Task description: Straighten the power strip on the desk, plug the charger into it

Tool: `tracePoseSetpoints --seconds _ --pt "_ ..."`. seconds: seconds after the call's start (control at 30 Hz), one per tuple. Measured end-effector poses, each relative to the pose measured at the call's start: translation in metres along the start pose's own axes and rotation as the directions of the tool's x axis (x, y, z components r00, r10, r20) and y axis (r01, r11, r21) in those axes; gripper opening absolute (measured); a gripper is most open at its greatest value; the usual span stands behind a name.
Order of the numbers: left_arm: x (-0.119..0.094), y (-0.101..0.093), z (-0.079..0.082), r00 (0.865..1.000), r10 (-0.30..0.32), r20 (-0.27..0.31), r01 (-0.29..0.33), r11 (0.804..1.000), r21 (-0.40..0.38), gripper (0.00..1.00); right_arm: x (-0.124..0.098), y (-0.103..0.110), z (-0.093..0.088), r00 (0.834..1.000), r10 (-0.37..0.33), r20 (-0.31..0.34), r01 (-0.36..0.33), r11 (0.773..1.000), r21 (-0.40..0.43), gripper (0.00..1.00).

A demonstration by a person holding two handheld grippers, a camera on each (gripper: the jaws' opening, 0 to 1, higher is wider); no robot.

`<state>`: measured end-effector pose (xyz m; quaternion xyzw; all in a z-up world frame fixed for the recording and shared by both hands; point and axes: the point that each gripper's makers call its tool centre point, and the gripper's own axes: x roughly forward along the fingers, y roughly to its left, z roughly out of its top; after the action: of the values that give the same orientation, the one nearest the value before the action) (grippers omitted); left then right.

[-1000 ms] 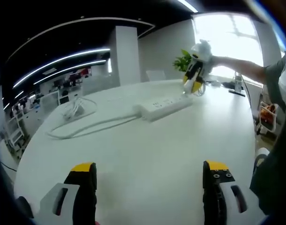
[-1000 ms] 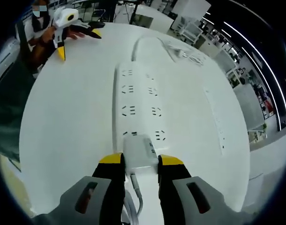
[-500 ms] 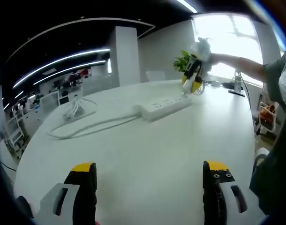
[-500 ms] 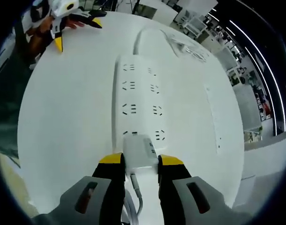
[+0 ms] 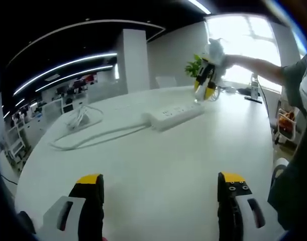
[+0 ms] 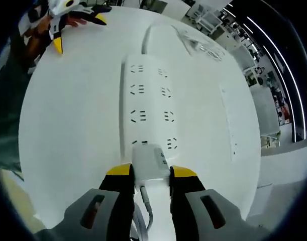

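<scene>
The left gripper (image 5: 161, 188) is hovering low over the white counter (image 5: 158, 160) with its yellow-tipped jaws spread wide, nothing between them. Farther off, the white power strip (image 5: 176, 114) is lying on the counter, its cable (image 5: 93, 136) trailing away to the left. The right gripper (image 5: 205, 80) is poised at the strip's far end, with a green plant (image 5: 193, 65) behind it.

A long white power strip (image 6: 149, 108) lies flat on the white worktop (image 6: 68, 130), its cord (image 5: 93, 136) trailing off the far end. A white charger (image 6: 149, 159) stands at its near-end sockets.
</scene>
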<state>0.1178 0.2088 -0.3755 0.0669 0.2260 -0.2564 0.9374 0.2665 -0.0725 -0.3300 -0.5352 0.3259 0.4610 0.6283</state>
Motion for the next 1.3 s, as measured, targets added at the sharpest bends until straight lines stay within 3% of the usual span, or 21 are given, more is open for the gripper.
tracePoseSetpoints --seconds 0.87,1.3 --pt "-0.0029 -0.0034 0.0011 1.000 -0.006 0.018 0.006 1.000 0.004 0.97 0.0049 0.0011 0.0047 0.978 -0.001 -0.210 -0.003 1.000 -0.019 0.25" --pt "0.0000 -0.0041 0.0023 1.000 -0.014 0.027 0.014 1.000 0.000 0.97 0.0057 0.0000 0.0067 0.966 0.010 -0.260 -0.011 1.000 -0.002 0.25"
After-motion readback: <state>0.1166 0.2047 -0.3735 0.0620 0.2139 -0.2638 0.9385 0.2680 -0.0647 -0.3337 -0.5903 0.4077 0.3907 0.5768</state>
